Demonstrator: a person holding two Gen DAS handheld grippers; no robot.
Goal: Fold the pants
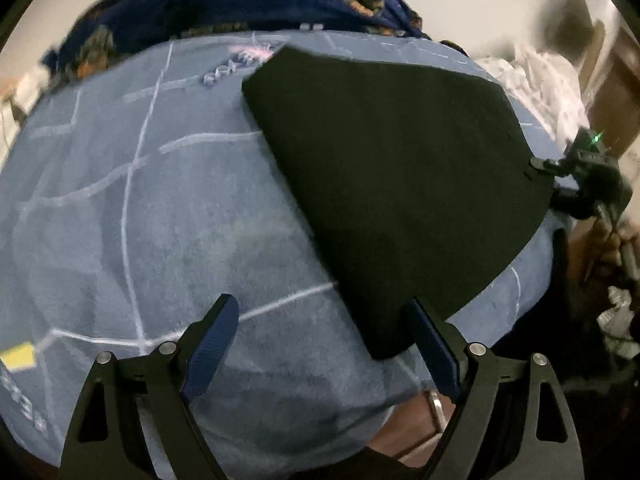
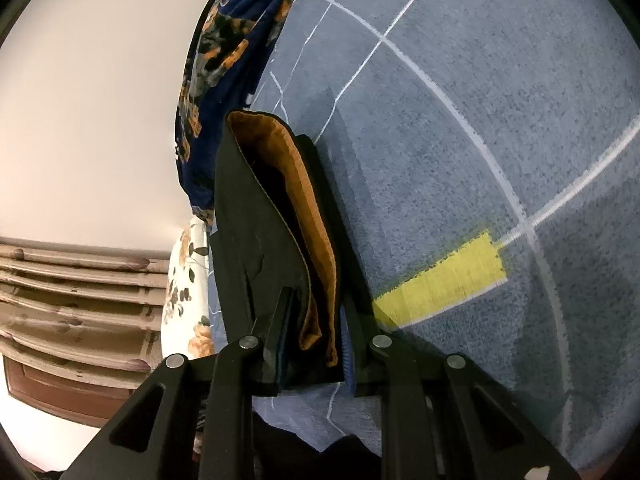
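Note:
The black pants (image 1: 392,184) lie folded flat on the blue bedspread (image 1: 140,220), running from the near right to the far middle. My left gripper (image 1: 324,340) is open just above the bedspread, its right finger at the pants' near corner, holding nothing. My right gripper (image 2: 316,320) is shut on the pants' waistband (image 2: 280,216), whose orange lining (image 2: 308,208) shows between the layers. It also shows in the left wrist view (image 1: 560,178), at the pants' far right edge.
A dark blue flowered cloth (image 1: 224,4) is bunched along the bed's far side, also in the right wrist view (image 2: 224,56). A yellow patch (image 2: 440,280) marks the bedspread. White crumpled cloth (image 1: 536,76) lies beyond the right edge. A slatted headboard (image 2: 72,300) stands at left.

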